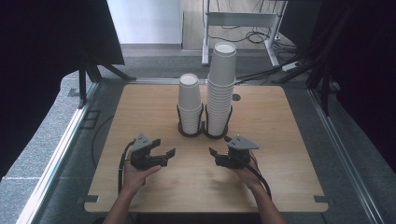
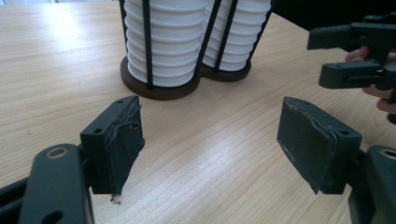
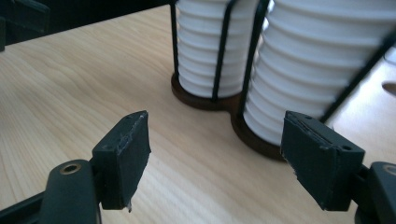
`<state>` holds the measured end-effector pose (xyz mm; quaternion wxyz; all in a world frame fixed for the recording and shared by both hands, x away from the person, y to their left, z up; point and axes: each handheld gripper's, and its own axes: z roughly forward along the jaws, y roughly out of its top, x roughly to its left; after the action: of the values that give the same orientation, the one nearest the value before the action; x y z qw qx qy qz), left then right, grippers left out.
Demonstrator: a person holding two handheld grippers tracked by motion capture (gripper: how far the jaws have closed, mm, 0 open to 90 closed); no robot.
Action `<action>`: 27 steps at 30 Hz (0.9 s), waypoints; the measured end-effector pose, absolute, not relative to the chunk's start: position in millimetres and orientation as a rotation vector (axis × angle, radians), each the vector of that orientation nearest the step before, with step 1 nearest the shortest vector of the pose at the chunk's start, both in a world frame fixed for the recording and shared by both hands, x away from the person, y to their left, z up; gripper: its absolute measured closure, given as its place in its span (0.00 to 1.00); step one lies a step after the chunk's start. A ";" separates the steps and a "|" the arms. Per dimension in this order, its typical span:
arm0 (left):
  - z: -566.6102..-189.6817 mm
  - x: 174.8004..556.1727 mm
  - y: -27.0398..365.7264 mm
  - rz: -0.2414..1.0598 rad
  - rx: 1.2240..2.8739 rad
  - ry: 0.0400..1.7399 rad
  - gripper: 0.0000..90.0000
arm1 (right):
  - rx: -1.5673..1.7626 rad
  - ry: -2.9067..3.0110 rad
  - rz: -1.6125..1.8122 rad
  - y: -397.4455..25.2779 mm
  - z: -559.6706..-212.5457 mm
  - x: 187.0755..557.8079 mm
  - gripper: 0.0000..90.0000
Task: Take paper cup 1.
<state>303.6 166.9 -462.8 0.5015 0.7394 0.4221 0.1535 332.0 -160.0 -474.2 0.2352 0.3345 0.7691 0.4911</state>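
White cups form two stacks [image 1: 205, 98]; two grippers, left gripper [image 1: 164, 154] and right gripper [image 1: 219, 150], gape.

Both cup stacks [image 2: 187, 42] are cut off above in the gripper views.

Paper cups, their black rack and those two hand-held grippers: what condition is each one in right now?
Taller stack of white paper cups: upright, nested, standing in the rack's right ring.
Shorter stack of white paper cups: upright, nested, in the left ring.
Black wire two-ring rack: upright on the light wooden table, both rings filled.
Left hand-held gripper: jaws wide open, holding nothing.
Right hand-held gripper: jaws wide open, holding nothing.
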 end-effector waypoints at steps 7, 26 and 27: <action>-460.0 307.5 162.2 0.371 1.807 1.007 0.25 | 0.872 2.110 1.373 -143.5 -466.8 338.6 0.26; -423.3 335.1 162.1 0.381 1.728 1.016 0.23 | 0.894 2.042 1.469 -103.2 -448.1 374.8 0.26; -423.3 335.1 162.1 0.381 1.728 1.016 0.23 | 0.894 2.042 1.469 -103.2 -448.1 374.8 0.26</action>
<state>335.1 162.1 -423.3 0.5231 0.7217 0.4245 0.1593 374.8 -103.2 -448.1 0.2339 0.3258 0.7437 0.5349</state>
